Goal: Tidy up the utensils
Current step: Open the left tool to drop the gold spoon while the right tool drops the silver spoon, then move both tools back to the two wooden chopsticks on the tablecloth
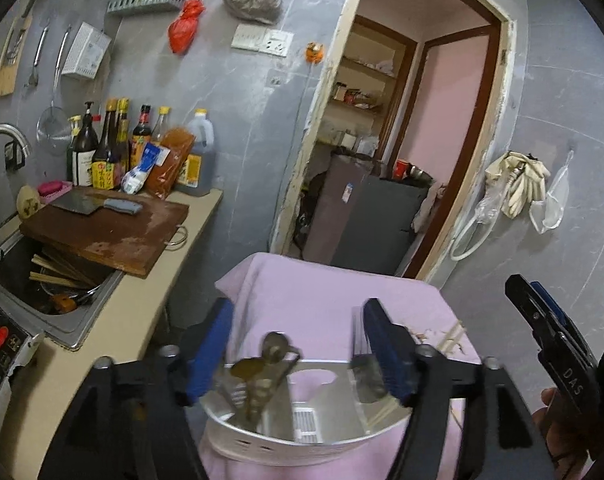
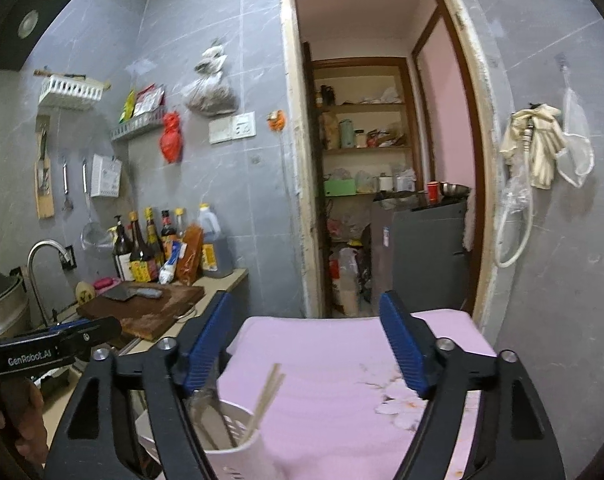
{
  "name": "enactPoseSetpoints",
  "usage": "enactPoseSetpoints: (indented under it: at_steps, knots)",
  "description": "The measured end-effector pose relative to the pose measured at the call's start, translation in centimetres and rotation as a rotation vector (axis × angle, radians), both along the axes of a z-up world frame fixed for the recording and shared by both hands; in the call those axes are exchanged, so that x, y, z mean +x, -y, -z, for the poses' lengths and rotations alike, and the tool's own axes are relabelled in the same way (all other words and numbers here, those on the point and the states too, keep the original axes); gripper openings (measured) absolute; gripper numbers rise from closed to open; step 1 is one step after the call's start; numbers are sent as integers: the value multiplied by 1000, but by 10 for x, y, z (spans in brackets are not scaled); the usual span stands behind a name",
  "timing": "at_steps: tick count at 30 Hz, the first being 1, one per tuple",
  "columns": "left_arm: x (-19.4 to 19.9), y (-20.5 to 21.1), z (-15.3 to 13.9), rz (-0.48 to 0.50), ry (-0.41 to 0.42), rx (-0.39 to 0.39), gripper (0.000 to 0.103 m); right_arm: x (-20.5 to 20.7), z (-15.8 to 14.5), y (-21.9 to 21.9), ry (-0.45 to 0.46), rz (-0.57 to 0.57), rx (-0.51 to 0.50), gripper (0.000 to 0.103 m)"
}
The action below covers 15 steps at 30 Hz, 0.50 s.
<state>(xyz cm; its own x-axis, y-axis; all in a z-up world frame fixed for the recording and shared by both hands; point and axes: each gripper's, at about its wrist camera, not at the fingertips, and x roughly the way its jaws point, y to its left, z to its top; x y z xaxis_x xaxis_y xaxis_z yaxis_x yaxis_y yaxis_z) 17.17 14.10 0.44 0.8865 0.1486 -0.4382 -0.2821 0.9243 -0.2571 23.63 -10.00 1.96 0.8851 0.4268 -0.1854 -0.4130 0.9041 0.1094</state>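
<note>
A white utensil holder [image 1: 302,432] stands on a table under a pink cloth [image 1: 310,300]. Metal spoons [image 1: 261,372] lean in its left part, and a fork [image 1: 362,356] and chopsticks stand at its right. My left gripper [image 1: 295,320] hovers just above the holder, open, with nothing pressed between its blue pads. A loose pair of chopsticks [image 1: 452,336] lies on the cloth to the right. My right gripper [image 2: 305,312] is open and empty over the cloth, with the holder [image 2: 229,452] and its chopsticks [image 2: 267,392] at lower left.
A counter on the left carries a wooden cutting board [image 1: 105,232] with a cleaver [image 1: 97,204], sauce bottles [image 1: 113,148] and a sink [image 1: 49,280] holding chopsticks. A doorway [image 2: 382,160] behind the table opens onto shelves and a grey fridge [image 2: 426,252].
</note>
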Motion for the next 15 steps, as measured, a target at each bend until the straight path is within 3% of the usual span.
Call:
enactPoseSetpoints:
  at_steps: [2,6,15]
  knots:
    - [0,12,-2,-2,13,15,88,-1,-2,14,3,15,8,88]
    - [-1,36,-4,-3,54,40,102,-4,-5,46,14,56,12,96]
    - [9,94,3,48,63,69,102,-4,7,113,-23,129,-30,101]
